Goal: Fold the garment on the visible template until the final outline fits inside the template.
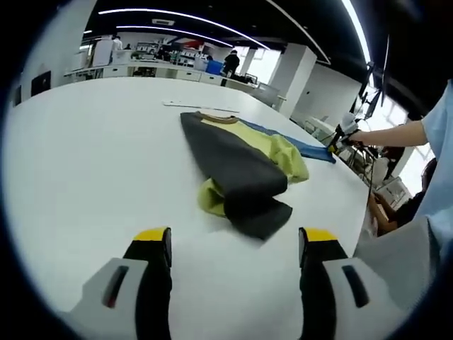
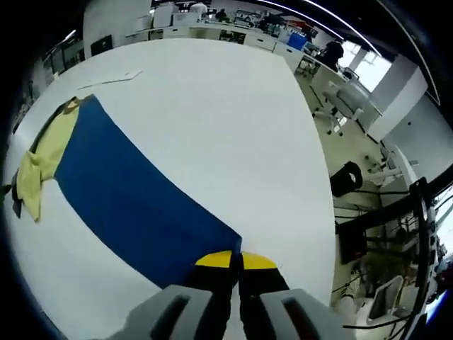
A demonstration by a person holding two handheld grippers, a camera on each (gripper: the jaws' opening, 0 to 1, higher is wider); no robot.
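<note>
A dark grey and yellow-green garment (image 1: pixel 237 166) lies bunched on the white table (image 1: pixel 85 156), partly over a blue template sheet (image 1: pixel 311 149). My left gripper (image 1: pixel 235 237) hovers open just short of the garment's near end, with nothing between its jaws. A person's hand holds my right gripper (image 1: pixel 338 140) at the template's far corner. In the right gripper view, the right gripper (image 2: pixel 235 261) is shut on the near corner of the blue template (image 2: pixel 134 191). The garment's yellow part (image 2: pixel 42 163) lies on the far left end of the sheet.
A thin pale strip (image 1: pixel 202 106) lies on the table beyond the garment, also seen as a strip (image 2: pixel 110 78) in the right gripper view. The table's edge runs along the right, with office chairs (image 2: pixel 340 99) beyond it. A person's light sleeve (image 1: pixel 439 134) is at the right.
</note>
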